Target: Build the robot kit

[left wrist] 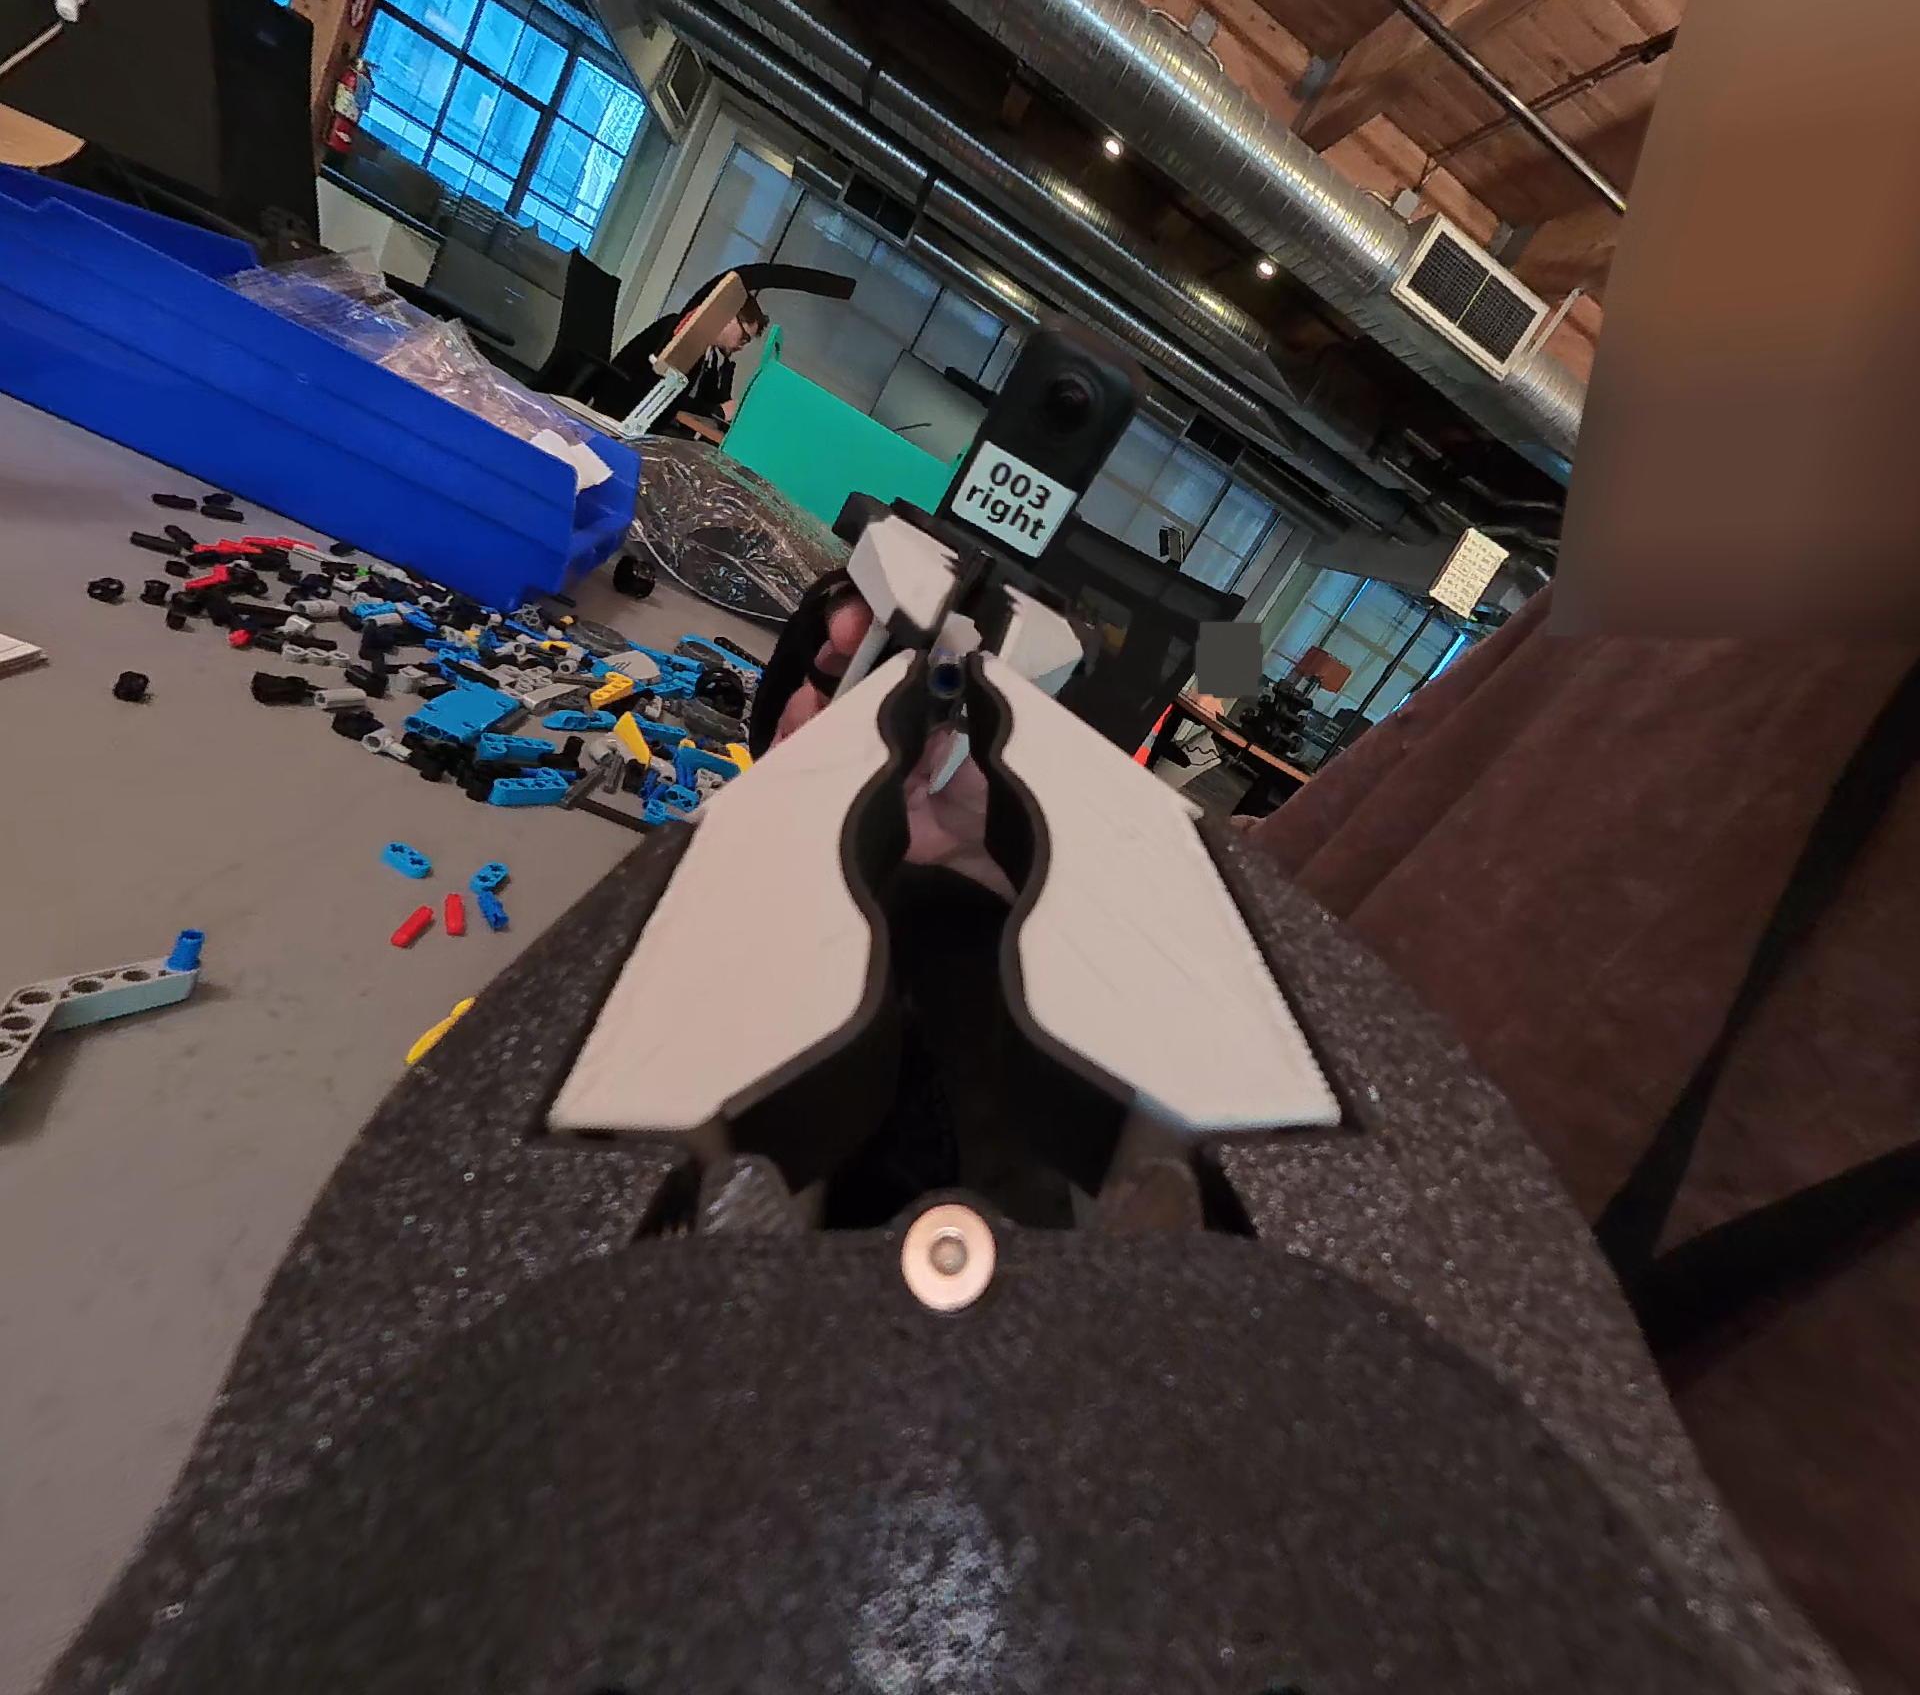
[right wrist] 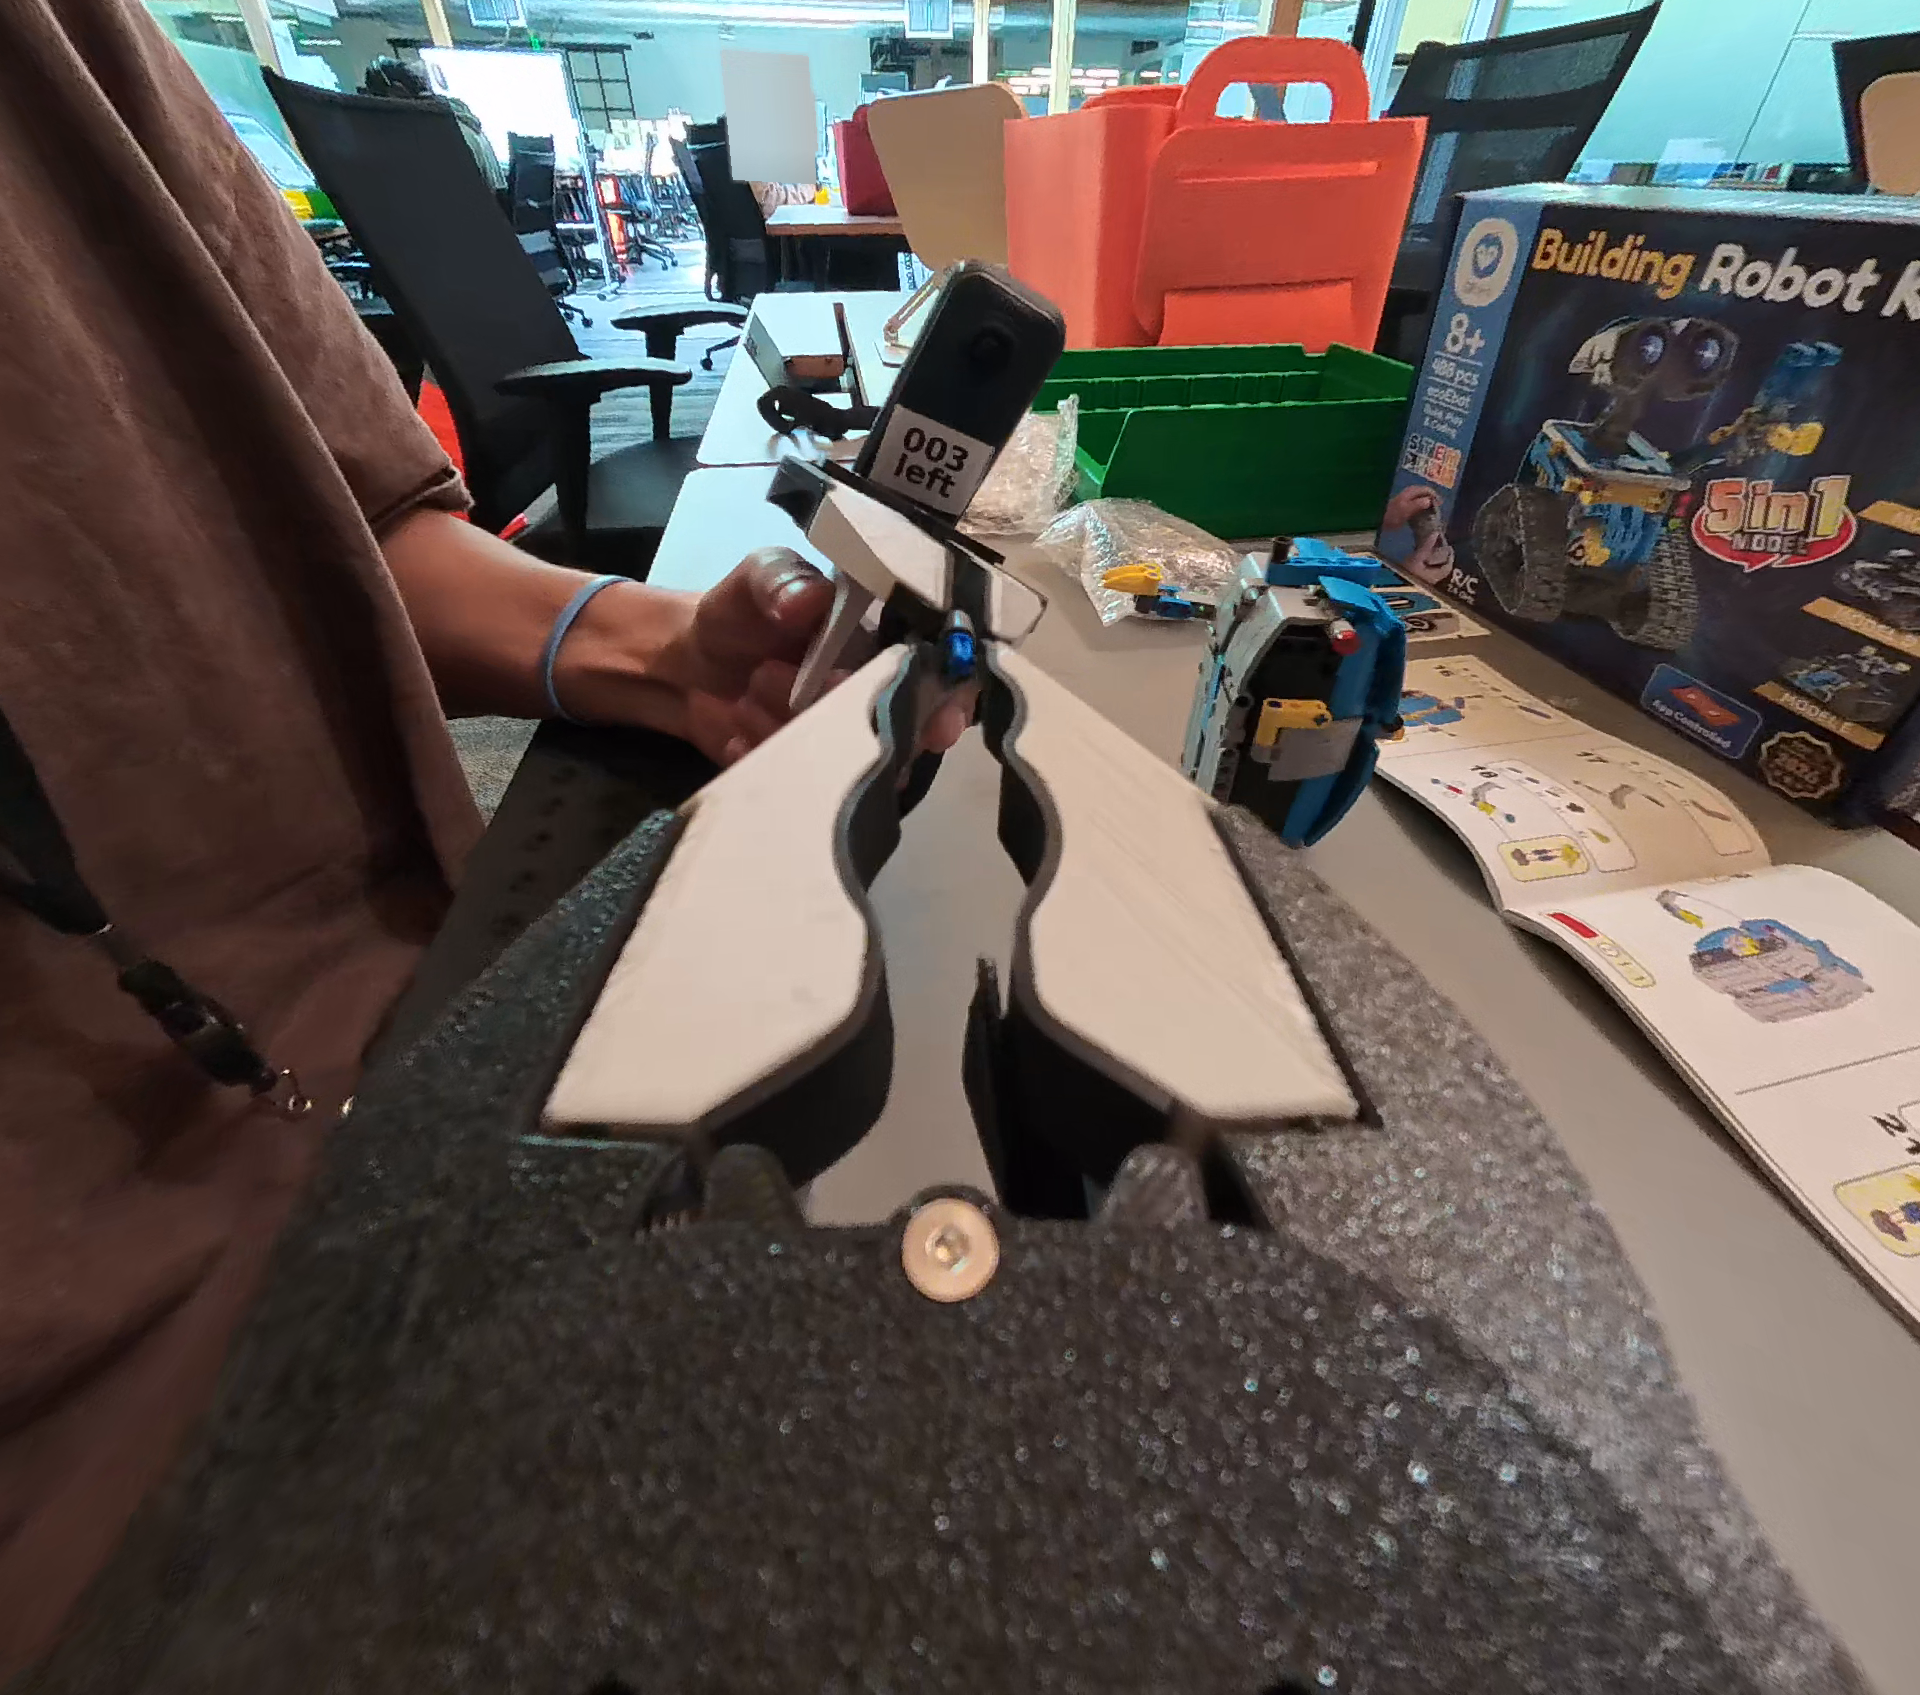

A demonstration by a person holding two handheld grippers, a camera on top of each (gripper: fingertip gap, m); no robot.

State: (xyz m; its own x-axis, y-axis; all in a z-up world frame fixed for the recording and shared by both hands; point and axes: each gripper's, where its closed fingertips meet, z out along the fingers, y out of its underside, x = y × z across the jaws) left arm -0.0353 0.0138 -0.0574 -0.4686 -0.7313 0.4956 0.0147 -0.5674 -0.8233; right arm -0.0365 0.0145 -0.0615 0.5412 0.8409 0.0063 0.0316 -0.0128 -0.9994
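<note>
While the left hand-held gripper (left wrist: 943, 677) pinches a small blue pin (left wrist: 943, 675), loose bricks (left wrist: 499, 689) litter the desk (left wrist: 208, 814) at nine o'clock. Opposite, the right hand-held gripper (right wrist: 956, 658) pinches that pin too; a part-built model (right wrist: 1288, 669) stands at three o'clock.

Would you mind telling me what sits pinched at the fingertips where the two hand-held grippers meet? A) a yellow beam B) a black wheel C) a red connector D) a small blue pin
D: in the right wrist view a small blue pin sits at the tips of the right hand-held gripper, where it meets the left hand-held gripper.
</note>
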